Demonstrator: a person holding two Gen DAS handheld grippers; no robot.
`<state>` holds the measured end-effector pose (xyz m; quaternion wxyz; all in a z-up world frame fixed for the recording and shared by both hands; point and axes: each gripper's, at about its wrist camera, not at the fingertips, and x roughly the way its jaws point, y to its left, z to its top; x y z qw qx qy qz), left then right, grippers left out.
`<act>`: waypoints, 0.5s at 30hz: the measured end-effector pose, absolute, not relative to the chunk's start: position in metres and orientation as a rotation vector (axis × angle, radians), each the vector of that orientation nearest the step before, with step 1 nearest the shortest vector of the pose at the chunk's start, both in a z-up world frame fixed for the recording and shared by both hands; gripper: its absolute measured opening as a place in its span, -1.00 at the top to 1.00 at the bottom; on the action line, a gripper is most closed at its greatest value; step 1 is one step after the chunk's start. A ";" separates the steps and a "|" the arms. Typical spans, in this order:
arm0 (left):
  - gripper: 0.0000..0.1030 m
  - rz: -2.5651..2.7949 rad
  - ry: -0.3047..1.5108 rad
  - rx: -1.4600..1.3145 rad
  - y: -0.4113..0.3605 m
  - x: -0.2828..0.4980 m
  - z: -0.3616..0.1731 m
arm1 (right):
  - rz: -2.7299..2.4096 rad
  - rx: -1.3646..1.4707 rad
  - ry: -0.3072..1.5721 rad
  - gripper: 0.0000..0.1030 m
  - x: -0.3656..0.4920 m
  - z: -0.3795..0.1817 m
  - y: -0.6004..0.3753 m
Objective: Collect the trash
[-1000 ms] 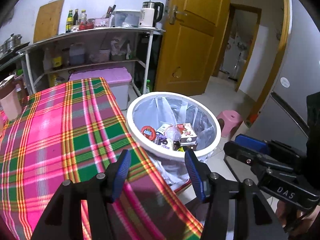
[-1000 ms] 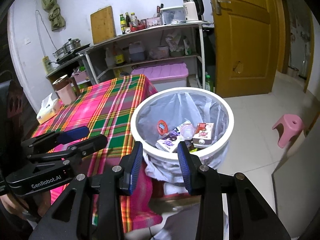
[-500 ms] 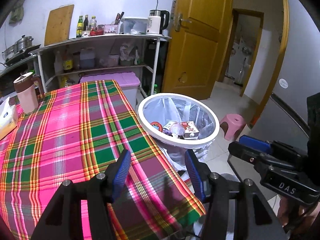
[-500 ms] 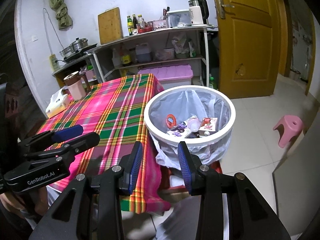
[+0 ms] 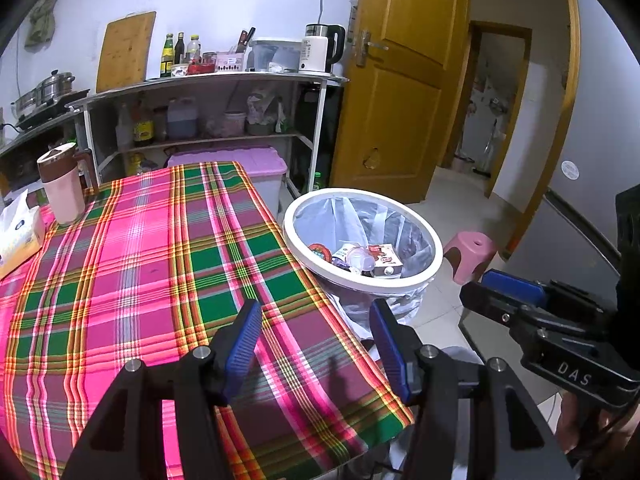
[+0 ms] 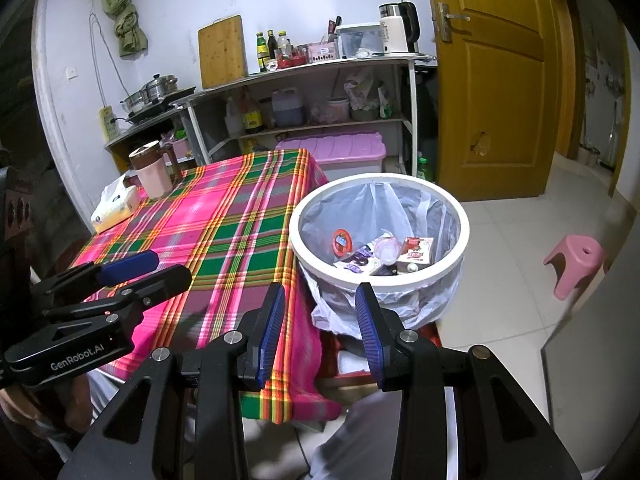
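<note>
A white-rimmed trash bin with a clear liner stands on the floor beside the table's right edge. Inside lie a red round lid, a small carton, a clear cup and other wrappers. My left gripper hovers open over the near right corner of the plaid tablecloth, with nothing between its blue pads. My right gripper stands open and empty in front of the bin, above the cloth's hanging edge. Each gripper also shows at the edge of the other's view.
A pink lidded mug and a tissue box sit at the table's far left. Behind are a metal shelf with bottles and a kettle, a purple storage box and a wooden door. A pink stool stands on the tiled floor.
Both grippers have drawn back from the bin, which now looks smaller and farther. More of the tablecloth, the mug and the tissue box have come into view. The jaws kept their gaps.
</note>
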<state>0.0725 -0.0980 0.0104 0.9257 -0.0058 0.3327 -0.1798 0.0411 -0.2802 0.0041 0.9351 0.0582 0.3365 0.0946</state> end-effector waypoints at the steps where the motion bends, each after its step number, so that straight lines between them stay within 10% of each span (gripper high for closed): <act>1: -0.08 -0.368 0.683 -0.011 -0.098 0.073 0.010 | 0.193 0.119 0.688 0.26 0.041 0.004 -0.280; 15: -0.08 -0.358 0.682 -0.012 -0.096 0.076 0.009 | 0.191 0.118 0.688 0.26 0.041 0.005 -0.278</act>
